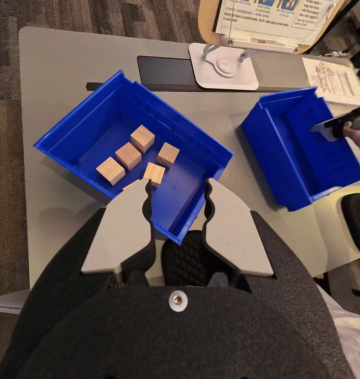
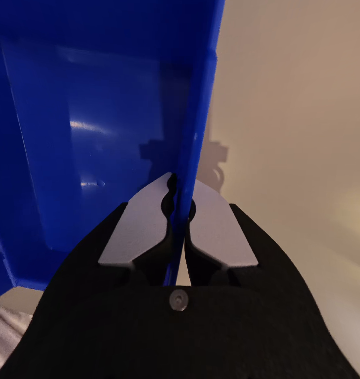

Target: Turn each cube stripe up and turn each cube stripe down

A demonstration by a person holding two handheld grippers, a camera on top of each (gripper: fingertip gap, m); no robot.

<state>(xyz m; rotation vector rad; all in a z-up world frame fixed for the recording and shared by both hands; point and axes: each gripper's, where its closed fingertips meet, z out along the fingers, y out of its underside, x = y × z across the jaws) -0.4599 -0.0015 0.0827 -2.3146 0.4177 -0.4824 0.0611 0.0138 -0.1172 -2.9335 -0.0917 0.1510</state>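
Several plain wooden cubes (image 1: 128, 155) lie in a blue bin (image 1: 105, 106) at the left of the grey table; no stripe shows on their visible faces. My left gripper (image 1: 177, 181) is open and empty, held above the near end of this bin, its left fingertip over one partly hidden cube (image 1: 131, 184). A second blue bin (image 1: 277, 155) stands at the right and looks empty. My right gripper (image 2: 182, 180) is shut on that bin's side wall (image 2: 195, 123), one finger inside and one outside. It also shows in the left wrist view (image 1: 326, 131), with a hand behind it.
A white stand base (image 1: 226, 67) holding an instruction sheet sits at the table's back. A dark panel (image 1: 164, 69) lies beside it. A printed paper (image 1: 335, 82) lies at the far right. A black chair part (image 1: 357, 221) is at the table's right edge.
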